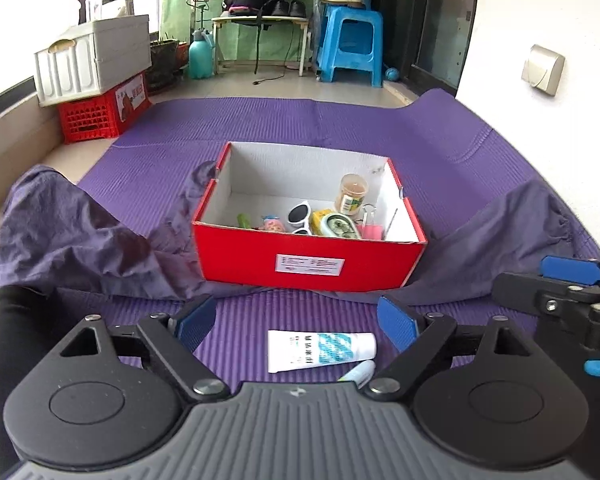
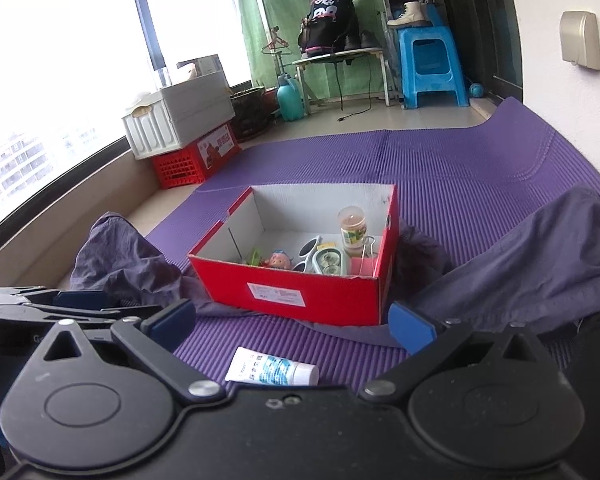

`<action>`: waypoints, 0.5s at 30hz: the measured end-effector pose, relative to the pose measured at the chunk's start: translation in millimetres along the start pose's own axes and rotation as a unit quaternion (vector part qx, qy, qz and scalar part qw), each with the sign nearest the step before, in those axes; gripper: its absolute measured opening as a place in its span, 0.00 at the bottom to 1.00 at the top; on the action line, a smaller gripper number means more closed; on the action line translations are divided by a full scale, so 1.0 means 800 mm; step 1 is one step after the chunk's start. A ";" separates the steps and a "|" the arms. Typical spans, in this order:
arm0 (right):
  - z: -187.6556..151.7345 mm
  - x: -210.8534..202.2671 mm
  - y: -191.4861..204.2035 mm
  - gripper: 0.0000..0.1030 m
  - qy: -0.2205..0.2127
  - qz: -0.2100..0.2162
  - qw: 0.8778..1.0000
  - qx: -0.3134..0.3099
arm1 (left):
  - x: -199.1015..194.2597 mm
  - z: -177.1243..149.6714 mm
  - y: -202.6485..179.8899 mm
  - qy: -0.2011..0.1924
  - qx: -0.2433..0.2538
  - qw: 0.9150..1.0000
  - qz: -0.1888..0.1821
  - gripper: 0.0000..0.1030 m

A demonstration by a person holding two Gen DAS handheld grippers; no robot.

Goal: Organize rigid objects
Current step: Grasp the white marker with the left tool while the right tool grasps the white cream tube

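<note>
From the left wrist view, the left hand-held gripper fills the lower part of the frame with its blue-padded jaws spread wide and nothing between them; just beyond and between the jaws a white squeeze tube with blue print lies flat on the purple ribbed mat, cap toward the right of the frame, and a small white pen-like item with a yellow-green tip lies just below it, partly hidden by the gripper body. In mid-frame sits the open red cardboard box with a white interior, already holding white-framed sunglasses, a clear jar with a tan lid and other small things, with crumpled grey-purple cloth around its sides. At the right edge the other gripper's blue pad shows. From the right wrist view, the right hand-held gripper is likewise released and empty, and the same tube lies at lower centre just in front of it, the box beyond. The step in hand looks like picking up the tube: one gripper should come down with its jaws straddling the tube's narrow width, close near the middle of the body rather than the flat crimped end, lift clear of the near box wall, and release low inside a free patch of the box floor.
</note>
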State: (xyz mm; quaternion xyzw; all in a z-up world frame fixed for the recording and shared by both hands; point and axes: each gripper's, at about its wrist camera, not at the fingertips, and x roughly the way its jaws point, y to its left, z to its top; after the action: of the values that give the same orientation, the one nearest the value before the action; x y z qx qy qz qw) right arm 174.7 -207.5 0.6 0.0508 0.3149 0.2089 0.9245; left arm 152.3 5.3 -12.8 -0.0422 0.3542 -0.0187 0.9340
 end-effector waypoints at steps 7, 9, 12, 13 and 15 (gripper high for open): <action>0.003 0.026 0.006 1.00 0.027 -0.002 0.999 -0.016 | 0.027 -0.018 0.014 0.033 -0.041 0.999 -0.006 1.00; 0.005 0.040 0.008 1.00 0.043 -0.001 0.999 -0.019 | 0.037 -0.029 0.014 0.045 -0.038 0.998 -0.003 1.00; 0.006 0.065 0.009 1.00 0.070 -0.003 0.997 -0.030 | 0.054 -0.045 0.011 0.062 -0.031 0.998 -0.002 1.00; 0.005 0.074 0.009 1.00 0.081 -0.001 0.996 -0.031 | 0.060 -0.050 0.010 0.067 -0.029 0.997 0.000 1.00; 0.002 0.097 0.008 1.00 0.105 0.000 0.994 -0.031 | 0.076 -0.060 0.007 0.083 -0.027 0.996 -0.007 1.00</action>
State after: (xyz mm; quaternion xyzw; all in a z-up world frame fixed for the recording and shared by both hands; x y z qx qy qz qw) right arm 228.8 -169.2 -40.1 0.0000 0.4039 0.2224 0.8873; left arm 165.8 3.9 -89.3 -0.0679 0.4308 -0.0189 0.8997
